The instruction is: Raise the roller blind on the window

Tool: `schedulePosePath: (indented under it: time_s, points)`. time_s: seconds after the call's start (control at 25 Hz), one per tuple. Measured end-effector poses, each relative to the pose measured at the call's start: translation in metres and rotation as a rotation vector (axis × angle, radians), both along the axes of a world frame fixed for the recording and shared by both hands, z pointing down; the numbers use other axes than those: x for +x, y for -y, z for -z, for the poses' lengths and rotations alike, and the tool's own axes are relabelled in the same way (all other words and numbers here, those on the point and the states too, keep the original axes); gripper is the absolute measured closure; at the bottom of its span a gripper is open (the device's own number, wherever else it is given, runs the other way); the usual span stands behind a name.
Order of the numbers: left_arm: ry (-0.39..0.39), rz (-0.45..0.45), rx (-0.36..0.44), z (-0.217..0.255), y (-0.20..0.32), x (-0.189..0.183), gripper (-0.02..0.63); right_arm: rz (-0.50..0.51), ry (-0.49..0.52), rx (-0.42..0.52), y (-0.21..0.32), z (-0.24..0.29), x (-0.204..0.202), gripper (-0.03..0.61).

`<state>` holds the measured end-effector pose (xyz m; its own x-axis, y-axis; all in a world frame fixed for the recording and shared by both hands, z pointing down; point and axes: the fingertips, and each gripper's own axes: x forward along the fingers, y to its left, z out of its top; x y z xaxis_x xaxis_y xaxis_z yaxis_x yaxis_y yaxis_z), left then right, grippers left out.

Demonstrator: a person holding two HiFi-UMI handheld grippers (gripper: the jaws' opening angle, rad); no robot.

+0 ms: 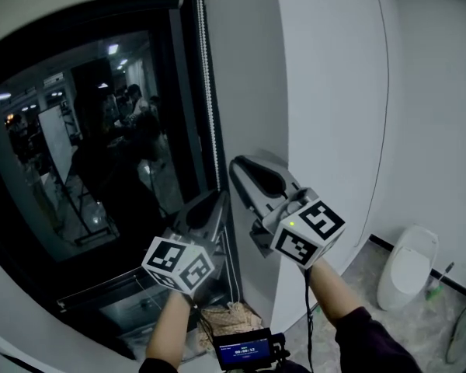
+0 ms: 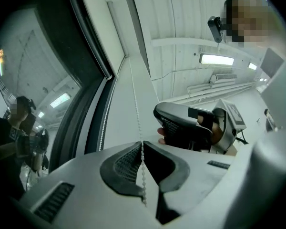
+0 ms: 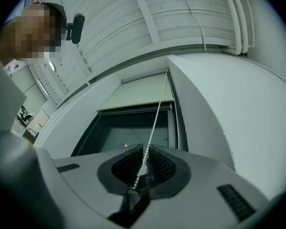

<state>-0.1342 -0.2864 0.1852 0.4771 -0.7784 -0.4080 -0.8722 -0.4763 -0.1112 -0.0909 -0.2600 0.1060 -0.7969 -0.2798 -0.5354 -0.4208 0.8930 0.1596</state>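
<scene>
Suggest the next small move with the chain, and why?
Probably shut the right gripper on the bead chain: its jaws stand slightly apart around it, higher than the left gripper, which is clamped on the chain. Then the left can let go. The blind covers the window top.

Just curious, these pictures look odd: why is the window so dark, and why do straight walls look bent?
Head view: the window glass is dark and mirrors the room. Left gripper view: a wide lens bows the window frame, corners go black, a ceiling lamp glares. Right gripper view: same bowing; the bead chain is sharp.
</scene>
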Motion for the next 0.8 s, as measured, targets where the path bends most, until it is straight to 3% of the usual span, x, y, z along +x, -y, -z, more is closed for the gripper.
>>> schedulePosePath:
  time_s: [0.28,0.44,0.8]
  points:
    - [0.032,0.132,0.07,0.007,-0.01,-0.02,0.592,-0.048,-0.026,0.045,0.002,-0.004,-0.005,0.56]
    - [-0.002,0.131,0.078,0.015,-0.016,-0.028,0.592,-0.109,-0.071,0.058,0.007,-0.012,-0.01,0.571]
    - [-0.014,0.14,0.088,0.022,-0.018,-0.034,0.592,-0.116,-0.064,0.043,0.012,-0.014,-0.008,0.571]
